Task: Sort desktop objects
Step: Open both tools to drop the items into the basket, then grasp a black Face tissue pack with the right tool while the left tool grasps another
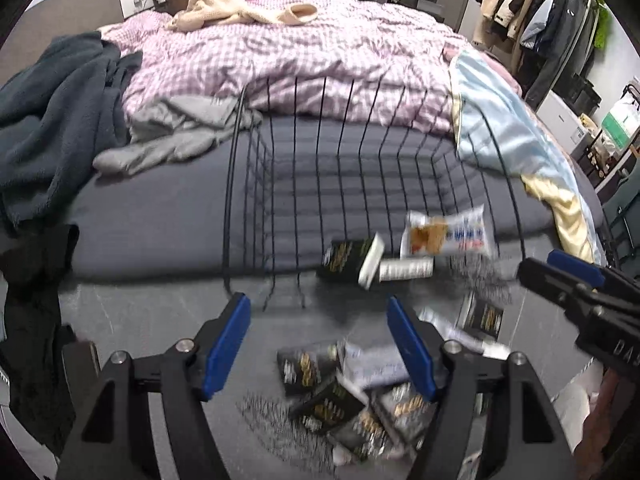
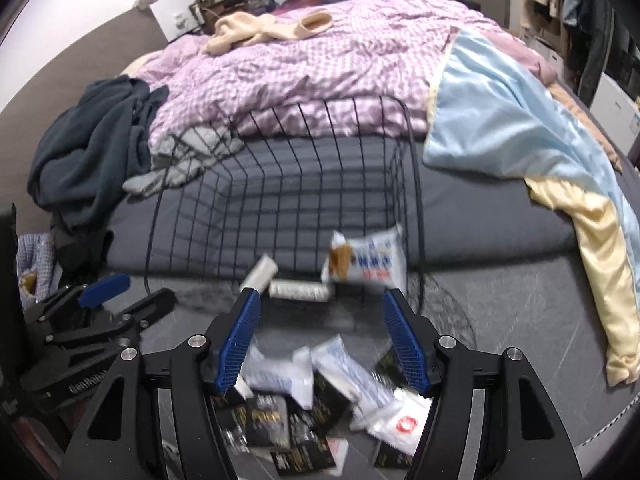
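The left gripper (image 1: 318,344) is sitting low in the middle of its picture with its two blue fingers (image 1: 226,344) wide apart, and nothing is sitting between them. The right gripper (image 2: 320,340) is doing the same in its picture, fingers (image 2: 406,344) wide apart and holding nothing. A black wire basket (image 2: 280,184) is standing in the middle of both pictures, in front of the bed (image 2: 320,60). A white snack bag (image 2: 366,260) and a black box (image 1: 348,260) are showing blurry at the lower right of the basket; I cannot tell if they are resting or falling. A pile of black and white packets (image 2: 304,400) is lying on the grey floor (image 2: 520,320) at the bottom middle, under the fingers.
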